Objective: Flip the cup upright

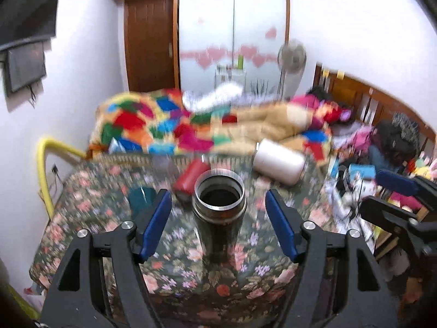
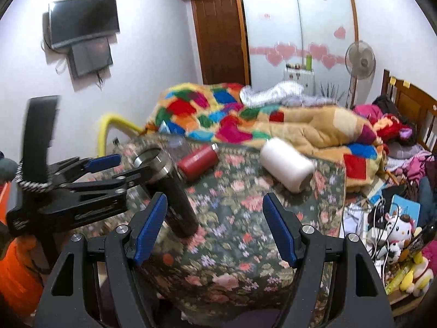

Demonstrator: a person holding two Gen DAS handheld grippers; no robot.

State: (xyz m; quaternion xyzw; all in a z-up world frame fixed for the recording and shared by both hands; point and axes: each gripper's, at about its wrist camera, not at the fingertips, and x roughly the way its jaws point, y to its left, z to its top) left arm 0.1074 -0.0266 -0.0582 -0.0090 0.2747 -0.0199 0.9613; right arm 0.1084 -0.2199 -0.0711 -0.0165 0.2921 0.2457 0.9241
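Flask stands upright on the floral desk, mouth up, at 12 o'clock from the left claw and between its blue pads. Left claw is spread wide; neither pad touches the flask in the left view. In the right view the flask reads tilted (fisheye likely), with the left claw up around its steel rim.

Right claw is spread too and holds nothing, with bare cloth under it. Flask sits at its 10 o'clock.

Judgement: the flip looks done for this flask; the step in hand is letting go. Back the left claw straight out with the pads kept wide, so neither clips the rim. The flask is tall and narrow and stands on soft cloth, so a side nudge could topple it.

Containers:
- Flask: open, no lid, dark inside; contents cannot be told.
- Red cup: on its side just past the flask, at 11 o'clock.
- White cup: on its side at 1 o'clock, well apart from the flask; open end not clear.
- Both lie near the quilt and may be next.
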